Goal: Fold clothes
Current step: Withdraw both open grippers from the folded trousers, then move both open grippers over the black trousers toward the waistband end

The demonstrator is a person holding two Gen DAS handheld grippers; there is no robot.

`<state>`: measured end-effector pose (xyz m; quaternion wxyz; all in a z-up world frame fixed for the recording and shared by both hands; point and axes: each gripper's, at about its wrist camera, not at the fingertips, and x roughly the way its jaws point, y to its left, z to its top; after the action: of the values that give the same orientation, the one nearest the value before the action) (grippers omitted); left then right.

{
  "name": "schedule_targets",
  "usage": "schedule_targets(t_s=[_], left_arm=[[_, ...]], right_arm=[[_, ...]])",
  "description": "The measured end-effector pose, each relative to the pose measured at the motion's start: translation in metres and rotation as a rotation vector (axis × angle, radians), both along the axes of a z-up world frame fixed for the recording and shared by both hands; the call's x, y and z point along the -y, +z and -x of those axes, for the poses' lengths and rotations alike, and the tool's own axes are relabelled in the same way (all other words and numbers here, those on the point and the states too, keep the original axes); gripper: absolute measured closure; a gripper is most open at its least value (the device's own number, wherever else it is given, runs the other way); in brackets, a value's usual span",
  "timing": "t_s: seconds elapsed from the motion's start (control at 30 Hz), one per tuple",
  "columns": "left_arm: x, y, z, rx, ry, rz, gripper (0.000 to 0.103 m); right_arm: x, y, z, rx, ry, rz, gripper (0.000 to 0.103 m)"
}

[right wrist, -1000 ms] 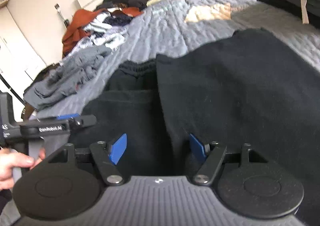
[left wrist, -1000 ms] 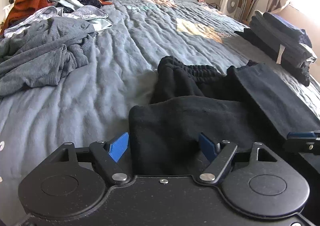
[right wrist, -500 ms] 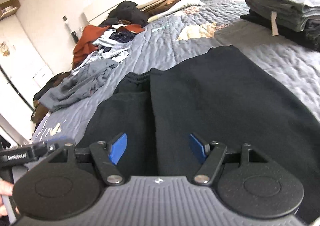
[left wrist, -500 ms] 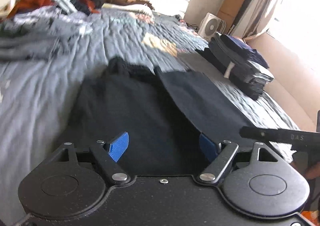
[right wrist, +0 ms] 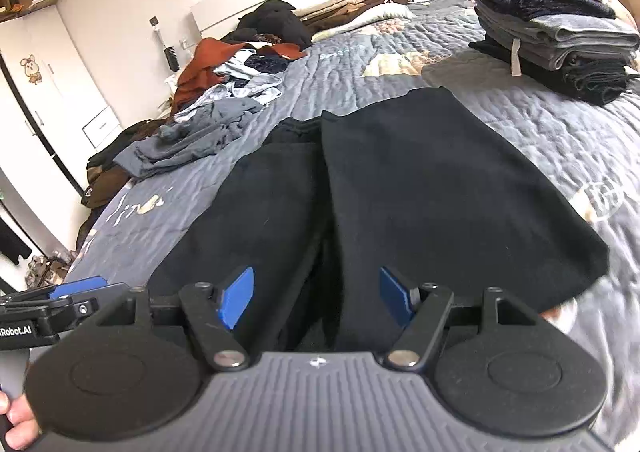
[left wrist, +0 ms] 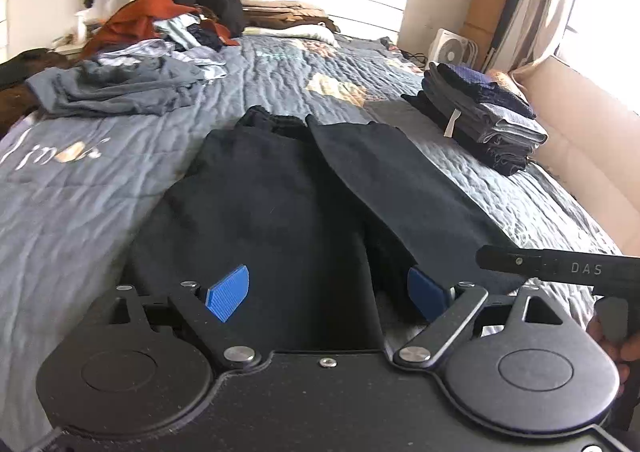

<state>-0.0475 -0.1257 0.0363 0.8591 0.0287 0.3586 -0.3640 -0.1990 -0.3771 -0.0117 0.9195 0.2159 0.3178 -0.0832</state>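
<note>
Nearest the left wrist camera, the left gripper (left wrist: 328, 290) has its blue pads spread wide with nothing clamped between them, low over the near hem of the black pants (left wrist: 280, 219). In the right wrist view the right gripper (right wrist: 316, 298) likewise stands with its jaws apart and empty, just above the same near edge of the garment. The black pants (right wrist: 400, 191) lie flat on the grey quilted bedspread (right wrist: 560, 139), the two legs side by side and running away from the cameras, with the gathered waistband at the far end. The right leg lies slightly over the left along the middle seam. Farther off, to the right, a stack of folded clothes (left wrist: 484, 119) sits near the bed's edge, well apart from the pants. To the left, a crumpled grey garment (left wrist: 112, 87) lies on the bedspread, and beyond it a heap of unfolded clothes (left wrist: 176, 19) in rust, black and pale tones is piled towards the headboard. A white fan (left wrist: 454, 49) stands past the bed's far right corner.
</note>
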Motion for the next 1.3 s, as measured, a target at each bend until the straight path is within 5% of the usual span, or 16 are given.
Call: schedule_targets(t_s=[0.53, 1.07, 1.3], left_arm=[[-0.029, -0.003, 0.074, -0.006, 0.077, -0.016, 0.006], [-0.012, -0.024, 0.081, -0.062, 0.129, -0.033, 0.006], [-0.009, -0.011, 0.087, -0.034, 0.107, -0.006, 0.006]], right_arm=[[-0.041, 0.026, 0.078, -0.038, 0.044, 0.129, 0.033], [-0.007, 0.013, 0.067, -0.037, 0.063, 0.091, 0.031], [-0.003, 0.02, 0.075, -0.024, 0.031, 0.1, 0.031]])
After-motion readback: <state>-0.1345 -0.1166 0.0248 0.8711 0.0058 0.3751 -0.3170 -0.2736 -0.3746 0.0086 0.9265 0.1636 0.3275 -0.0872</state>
